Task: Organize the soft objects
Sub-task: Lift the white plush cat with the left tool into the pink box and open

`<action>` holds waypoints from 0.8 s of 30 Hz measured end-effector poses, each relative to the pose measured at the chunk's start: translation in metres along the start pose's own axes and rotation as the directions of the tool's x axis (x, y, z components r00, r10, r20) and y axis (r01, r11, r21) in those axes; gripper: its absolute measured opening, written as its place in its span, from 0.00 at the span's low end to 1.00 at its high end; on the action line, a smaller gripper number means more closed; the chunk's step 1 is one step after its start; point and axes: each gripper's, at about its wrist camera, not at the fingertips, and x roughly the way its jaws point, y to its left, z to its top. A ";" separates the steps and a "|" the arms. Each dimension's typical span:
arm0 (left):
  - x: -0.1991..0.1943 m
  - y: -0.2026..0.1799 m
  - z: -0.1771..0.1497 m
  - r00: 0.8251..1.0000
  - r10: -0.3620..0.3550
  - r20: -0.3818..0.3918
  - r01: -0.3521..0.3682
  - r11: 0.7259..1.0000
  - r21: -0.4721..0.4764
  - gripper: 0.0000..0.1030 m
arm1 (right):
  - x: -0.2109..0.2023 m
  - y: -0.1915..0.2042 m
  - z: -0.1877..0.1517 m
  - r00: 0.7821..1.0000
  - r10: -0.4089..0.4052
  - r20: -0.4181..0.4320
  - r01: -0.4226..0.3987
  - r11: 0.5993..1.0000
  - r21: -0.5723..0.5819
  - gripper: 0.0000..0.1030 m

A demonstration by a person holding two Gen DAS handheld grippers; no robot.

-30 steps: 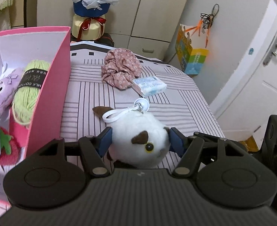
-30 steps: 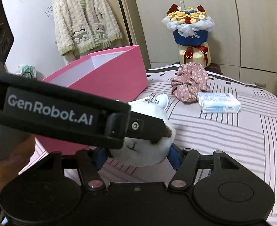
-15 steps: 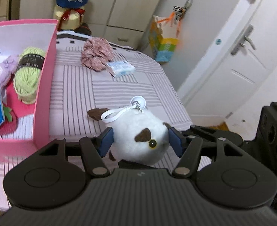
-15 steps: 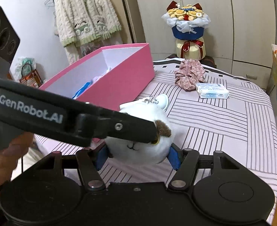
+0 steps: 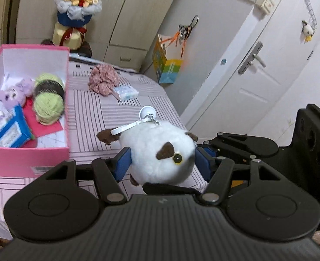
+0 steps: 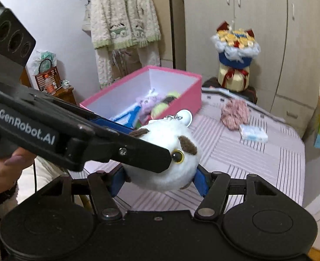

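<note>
A round white plush toy (image 5: 160,152) with brown patches and a white key strap is held in the air above the striped table's near corner. My left gripper (image 5: 161,163) is shut on its sides, and my right gripper (image 6: 157,178) is shut on it too, crossing the left one. The plush also shows in the right wrist view (image 6: 166,158). The pink box (image 5: 27,158) stands at the left and holds a green yarn ball (image 5: 49,106), a purple plush (image 5: 12,93) and a blue pack (image 5: 12,130). A floral scrunchie (image 5: 103,82) and a tissue pack (image 5: 126,92) lie on the far table.
The striped tablecloth (image 5: 94,113) ends at its right edge near a white door (image 5: 258,76). A bouquet (image 6: 236,54) stands behind the table by the wardrobe. A colourful gift bag (image 5: 166,69) hangs at the far right. A cardigan (image 6: 123,28) hangs on the wall.
Both grippers have lifted the white plush upward and back from the table; the inside of the pink box now shows from above.
</note>
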 end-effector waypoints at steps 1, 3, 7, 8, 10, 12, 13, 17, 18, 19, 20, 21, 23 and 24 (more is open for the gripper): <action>-0.006 0.001 0.002 1.000 0.001 0.005 -0.001 1.000 0.002 0.61 | -0.003 0.005 0.004 1.000 -0.003 0.008 0.003 1.000 -0.016 0.67; -0.019 0.003 0.005 1.000 0.003 0.015 -0.003 1.000 0.003 0.61 | -0.005 0.015 0.012 1.000 0.002 0.022 -0.001 0.999 -0.041 0.67; -0.041 0.013 0.015 0.999 0.006 0.048 -0.006 1.000 0.007 0.61 | -0.006 0.029 0.030 0.998 0.032 0.060 -0.027 0.997 -0.071 0.69; -0.046 0.016 0.017 0.998 0.012 0.058 -0.012 1.000 0.008 0.61 | -0.005 0.031 0.036 0.997 0.042 0.071 -0.037 0.996 -0.075 0.70; -0.054 0.021 0.020 0.996 0.035 0.080 -0.037 0.999 0.020 0.61 | -0.001 0.035 0.045 0.994 0.064 0.086 -0.057 0.995 -0.077 0.70; -0.060 0.027 0.023 0.993 0.064 0.102 -0.068 0.997 0.028 0.61 | 0.007 0.036 0.054 0.991 0.092 0.095 -0.085 0.993 -0.077 0.70; -0.062 0.030 0.025 0.990 0.078 0.113 -0.082 0.996 0.027 0.61 | 0.012 0.037 0.058 0.989 0.106 0.100 -0.098 0.992 -0.077 0.70; -0.065 0.051 0.031 0.981 0.129 0.147 -0.132 0.991 0.010 0.61 | 0.039 0.035 0.073 0.978 0.173 0.115 -0.165 0.984 -0.070 0.70; -0.064 0.059 0.033 0.979 0.140 0.149 -0.142 0.990 0.001 0.61 | 0.046 0.035 0.076 0.976 0.188 0.113 -0.181 0.981 -0.064 0.70; -0.063 0.065 0.034 0.978 0.148 0.148 -0.148 0.989 -0.009 0.61 | 0.054 0.034 0.078 0.973 0.204 0.111 -0.198 0.979 -0.056 0.70; -0.060 0.072 0.035 0.977 0.156 0.145 -0.154 0.988 -0.019 0.61 | 0.061 0.033 0.080 0.970 0.219 0.108 -0.215 0.975 -0.047 0.70; -0.058 0.079 0.037 0.977 0.162 0.141 -0.160 0.987 -0.030 0.61 | 0.068 0.033 0.081 0.968 0.229 0.103 -0.226 0.973 -0.042 0.70; -0.052 0.093 0.040 0.975 0.178 0.132 -0.172 0.984 -0.053 0.61 | 0.084 0.031 0.085 0.964 0.251 0.090 -0.250 0.968 -0.021 0.70; -0.050 0.100 0.040 0.974 0.185 0.128 -0.178 0.982 -0.062 0.61 | 0.092 0.029 0.087 0.962 0.262 0.077 -0.262 0.965 -0.013 0.70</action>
